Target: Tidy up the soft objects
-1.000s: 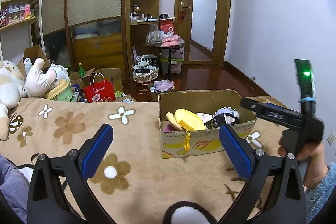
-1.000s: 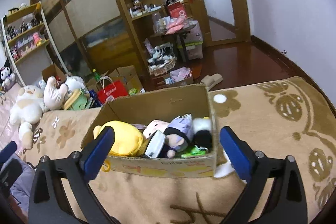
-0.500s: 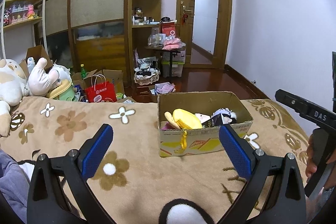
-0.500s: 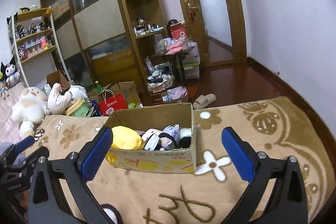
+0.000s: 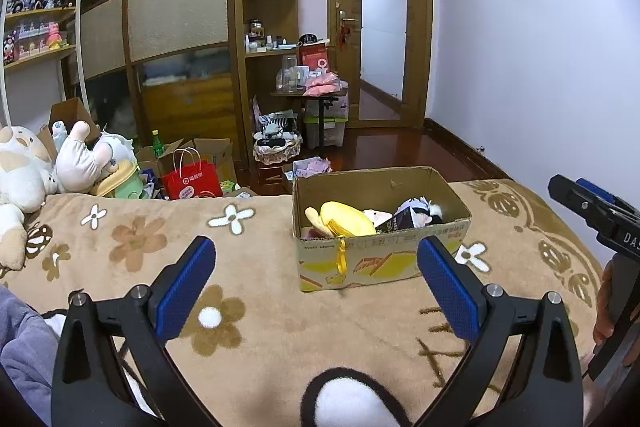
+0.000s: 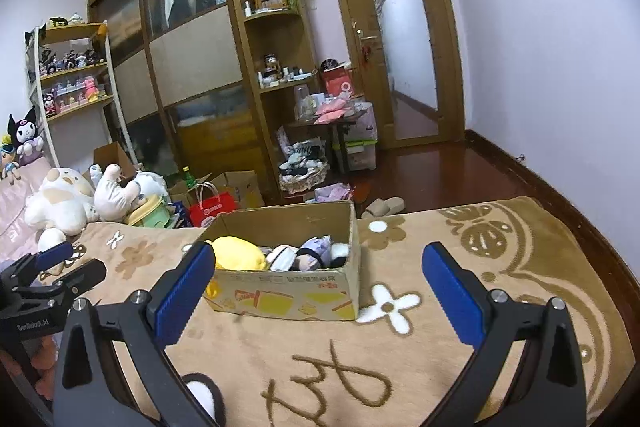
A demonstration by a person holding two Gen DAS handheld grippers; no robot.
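Note:
A cardboard box [image 5: 384, 267] stands on the tan flowered blanket [image 5: 248, 227]; it also shows in the right wrist view [image 6: 288, 293]. Inside lie a yellow plush [image 5: 344, 221], seen too from the right [image 6: 240, 254], and a few small dolls [image 6: 308, 255]. My left gripper [image 5: 316, 287] is open and empty, held back from the box over the blanket. My right gripper [image 6: 318, 291] is open and empty, also short of the box. The right gripper shows at the right edge of the left wrist view [image 5: 596, 215].
Large white plush toys [image 5: 24, 167] lie at the bed's far left, also seen in the right wrist view [image 6: 64, 199]. A red shopping bag [image 5: 192, 181] and open cartons sit on the floor beyond the bed. Shelves and a wardrobe line the back wall. Slippers [image 6: 382, 207] lie on the floor.
Both grippers have drawn back and up from the box, which looks smaller and farther. The right gripper has moved out toward the right edge of the left view. Both stay open.

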